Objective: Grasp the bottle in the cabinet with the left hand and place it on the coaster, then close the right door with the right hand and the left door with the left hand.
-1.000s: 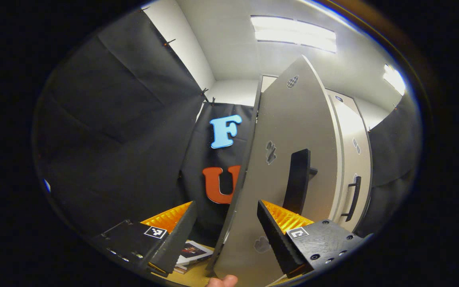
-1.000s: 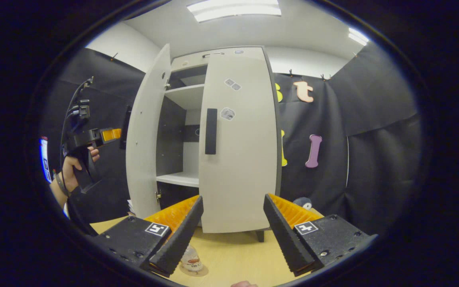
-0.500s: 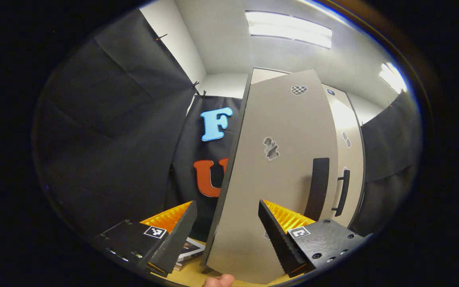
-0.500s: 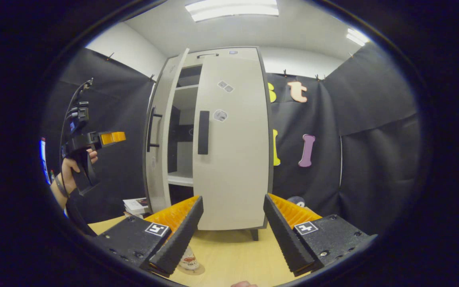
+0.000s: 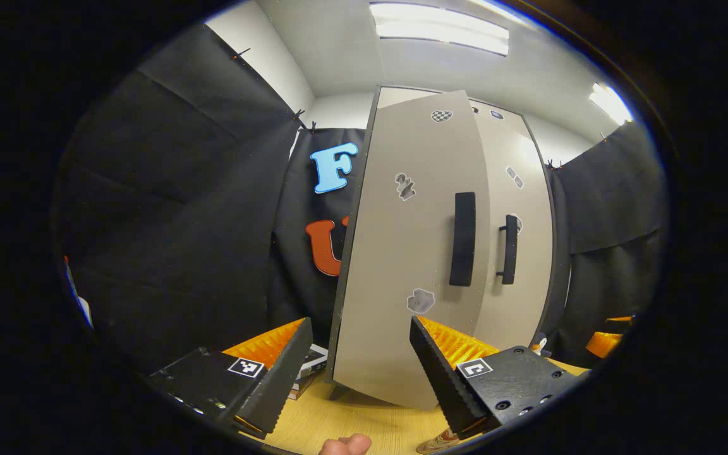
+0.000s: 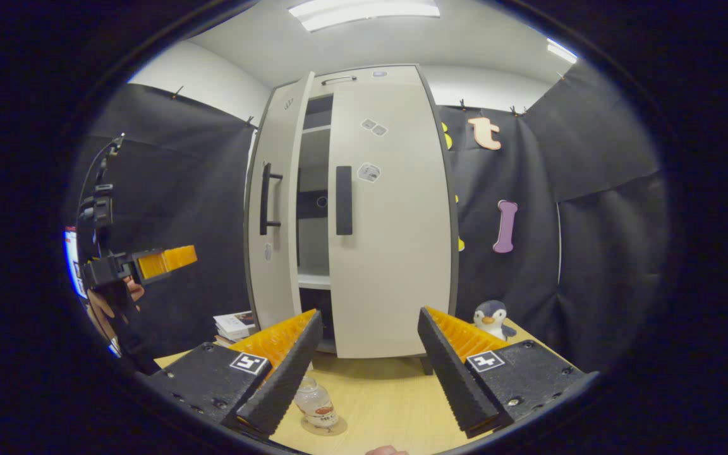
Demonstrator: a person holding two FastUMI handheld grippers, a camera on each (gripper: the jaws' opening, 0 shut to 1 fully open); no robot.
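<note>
Tabletop (image 6: 389, 404): bottle (image 6: 315, 404) on coaster (image 6: 326, 427), right door (image 6: 389, 215) shut, left door (image 6: 279, 202) ajar; my grippers both gape empty.

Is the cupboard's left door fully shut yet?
No, the left door stands ajar, leaving a dark gap beside the right door.

Bright, even light comes from ceiling panels (image 5: 440, 28), which glare white in both views. The pale cabinet (image 6: 389, 215) is well lit and sharp; its open gap sits in shadow. The black cloth walls (image 5: 181, 208) stay dim. Fisheye distortion bows straight edges near the rim, and nothing looks blurred.
</note>
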